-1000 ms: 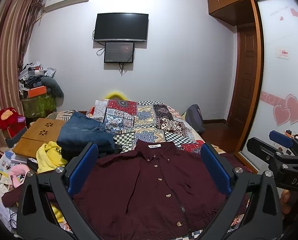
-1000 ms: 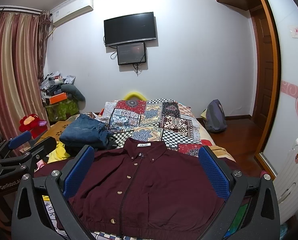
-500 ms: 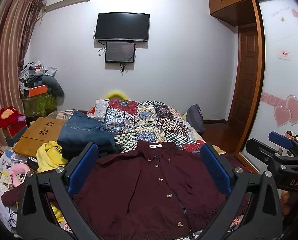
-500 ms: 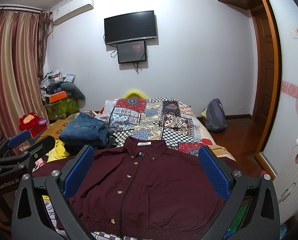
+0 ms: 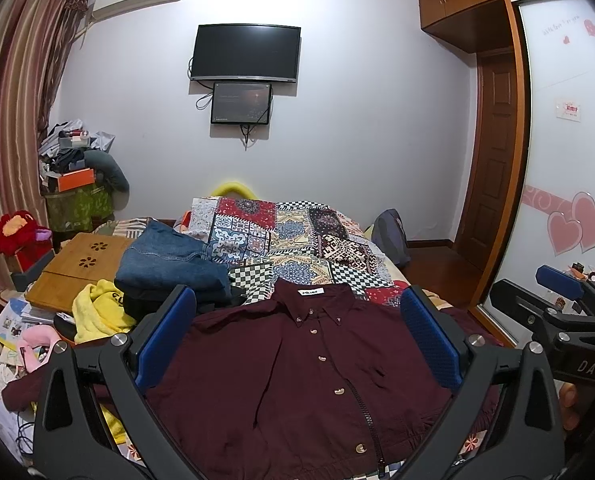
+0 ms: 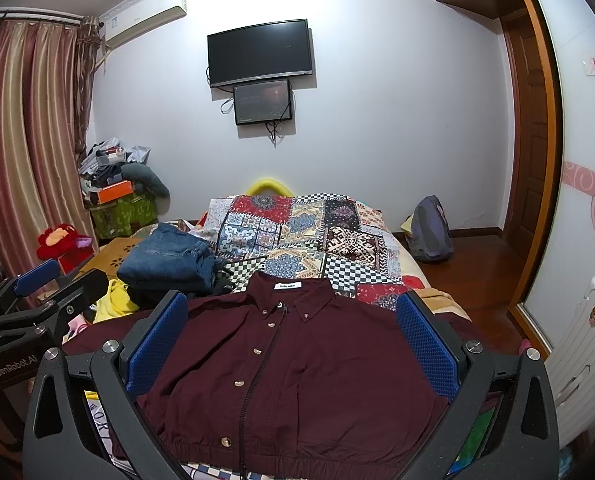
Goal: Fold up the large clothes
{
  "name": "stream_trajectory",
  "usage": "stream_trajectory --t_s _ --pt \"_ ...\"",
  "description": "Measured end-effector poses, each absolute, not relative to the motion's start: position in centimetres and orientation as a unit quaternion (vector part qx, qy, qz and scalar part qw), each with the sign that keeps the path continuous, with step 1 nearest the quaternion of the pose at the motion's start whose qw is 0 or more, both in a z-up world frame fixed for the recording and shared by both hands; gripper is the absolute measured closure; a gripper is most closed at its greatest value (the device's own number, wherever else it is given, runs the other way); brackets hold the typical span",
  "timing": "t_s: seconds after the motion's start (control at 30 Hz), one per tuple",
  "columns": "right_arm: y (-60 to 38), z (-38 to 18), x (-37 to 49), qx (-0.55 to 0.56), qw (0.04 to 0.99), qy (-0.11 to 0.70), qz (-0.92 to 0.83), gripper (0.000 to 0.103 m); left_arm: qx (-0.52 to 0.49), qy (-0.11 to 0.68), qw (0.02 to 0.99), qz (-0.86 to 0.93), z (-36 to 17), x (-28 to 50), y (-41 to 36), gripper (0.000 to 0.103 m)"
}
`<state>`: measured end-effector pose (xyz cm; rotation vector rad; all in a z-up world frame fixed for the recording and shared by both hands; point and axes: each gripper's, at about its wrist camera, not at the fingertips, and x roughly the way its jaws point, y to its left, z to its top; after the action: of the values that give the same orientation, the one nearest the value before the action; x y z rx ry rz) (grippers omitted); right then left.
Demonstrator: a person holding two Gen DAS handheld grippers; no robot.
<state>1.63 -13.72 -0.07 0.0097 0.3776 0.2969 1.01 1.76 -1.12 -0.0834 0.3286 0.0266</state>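
A dark maroon button-up jacket (image 5: 297,364) lies spread flat, front up, collar away from me, on the near end of the bed; it also shows in the right wrist view (image 6: 297,364). My left gripper (image 5: 297,332) is open and empty, held above the jacket's left half. My right gripper (image 6: 293,332) is open and empty above the jacket's right half. Each gripper shows at the edge of the other's view: the right one (image 5: 553,304), the left one (image 6: 37,292). The sleeves hang off both sides of the bed.
A patchwork quilt (image 5: 289,240) covers the bed behind the jacket. Folded blue jeans (image 5: 165,260) on dark clothes sit at the left, beside a yellow garment (image 5: 97,312) and a wooden lap tray (image 5: 77,264). A backpack (image 6: 429,228) leans on the floor at the right.
Both views have drifted very slightly; the jacket and both open grippers stay as they were.
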Motion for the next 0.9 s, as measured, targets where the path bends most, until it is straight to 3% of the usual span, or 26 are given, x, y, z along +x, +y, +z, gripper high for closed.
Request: stream_trajectory --t_s 0.9 --pt "-13.7 -1.1 3.2 0.013 0.966 0.212 0.150 0.000 -0.035 0.176 0.983 0.040 -1.6 2.1 2.9 0.000"
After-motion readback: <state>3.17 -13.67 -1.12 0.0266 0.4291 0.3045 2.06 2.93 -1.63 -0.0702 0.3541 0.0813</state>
